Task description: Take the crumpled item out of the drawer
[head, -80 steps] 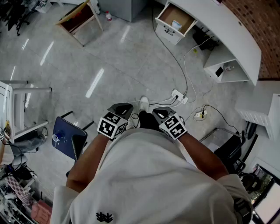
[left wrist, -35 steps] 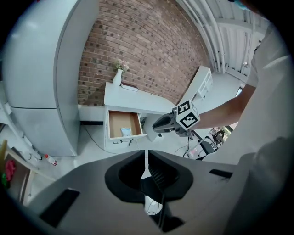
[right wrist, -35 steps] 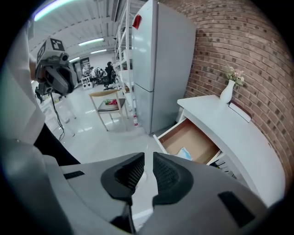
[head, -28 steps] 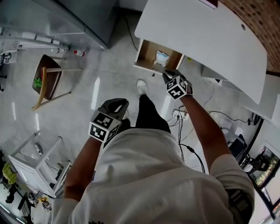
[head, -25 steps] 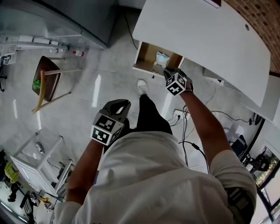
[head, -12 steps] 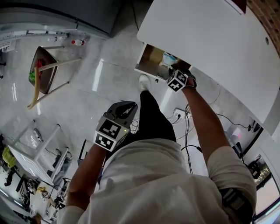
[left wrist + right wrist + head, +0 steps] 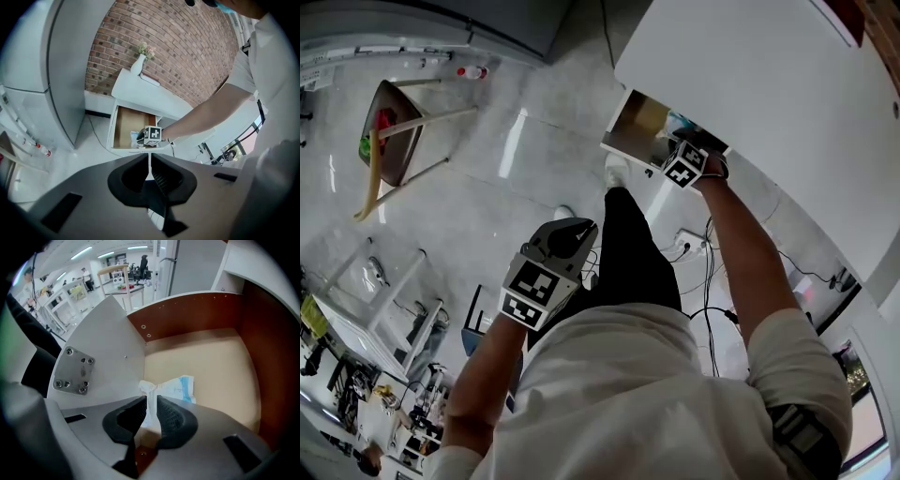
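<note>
The drawer (image 7: 630, 133) stands pulled out from under the white desk (image 7: 769, 84), its wooden floor (image 7: 211, 357) bare but for the crumpled item. That crumpled item (image 7: 173, 386) is white with a blue edge and lies near the drawer's front wall. My right gripper (image 7: 151, 414) reaches down into the drawer, its jaws shut on a white twisted end of the item. In the head view only the right gripper's marker cube (image 7: 683, 167) shows at the drawer's mouth. My left gripper (image 7: 149, 169) hangs low by the person's leg, shut with nothing in it, pointing toward the drawer (image 7: 126, 127).
A tipped wooden stool (image 7: 389, 141) lies on the floor to the left. Cables and a power strip (image 7: 686, 246) run below the desk. A grey cabinet (image 7: 61, 70) stands left of the drawer, and a white vase (image 7: 138, 64) sits on the desk before a brick wall.
The person has walked up to the desk. My right gripper moved from the drawer's front edge down into it and now holds the crumpled item. The left gripper stayed low.
</note>
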`<state>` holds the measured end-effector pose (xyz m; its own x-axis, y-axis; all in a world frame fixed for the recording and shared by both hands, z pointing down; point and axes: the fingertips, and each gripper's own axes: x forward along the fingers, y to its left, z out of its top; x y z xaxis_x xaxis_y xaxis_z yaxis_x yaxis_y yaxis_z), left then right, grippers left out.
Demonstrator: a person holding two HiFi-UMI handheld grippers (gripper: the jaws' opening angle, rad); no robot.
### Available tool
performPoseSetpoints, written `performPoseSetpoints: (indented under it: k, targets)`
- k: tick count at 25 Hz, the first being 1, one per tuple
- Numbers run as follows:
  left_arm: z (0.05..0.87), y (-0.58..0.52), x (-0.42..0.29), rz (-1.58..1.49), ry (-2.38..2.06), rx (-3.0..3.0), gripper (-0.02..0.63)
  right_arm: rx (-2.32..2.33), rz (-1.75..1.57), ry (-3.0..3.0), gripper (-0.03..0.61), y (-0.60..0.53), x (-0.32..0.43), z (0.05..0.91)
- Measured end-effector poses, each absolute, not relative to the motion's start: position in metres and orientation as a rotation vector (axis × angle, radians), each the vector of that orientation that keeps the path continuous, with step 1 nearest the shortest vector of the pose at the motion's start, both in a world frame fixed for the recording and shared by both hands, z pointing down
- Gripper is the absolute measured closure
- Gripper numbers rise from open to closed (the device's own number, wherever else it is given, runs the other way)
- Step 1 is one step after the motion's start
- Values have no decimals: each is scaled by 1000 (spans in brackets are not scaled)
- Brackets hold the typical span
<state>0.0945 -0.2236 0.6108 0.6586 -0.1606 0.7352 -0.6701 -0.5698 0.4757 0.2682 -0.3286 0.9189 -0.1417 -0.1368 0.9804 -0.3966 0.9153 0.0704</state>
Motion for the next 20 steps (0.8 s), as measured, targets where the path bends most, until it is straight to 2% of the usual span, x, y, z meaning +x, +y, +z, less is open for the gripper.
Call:
performPoseSetpoints:
  k: [4,11,20]
  targets:
    - [615,-220,90,823,-651,2080,583,358,208,-1694,494,-326,264,929]
    - [622,-223,78,819,-680,2073,583,388,165,-1674,545,-331,266,937]
    - [603,-217,69,802,-669,2105,583,448,159,-1683,549,-332,260,899]
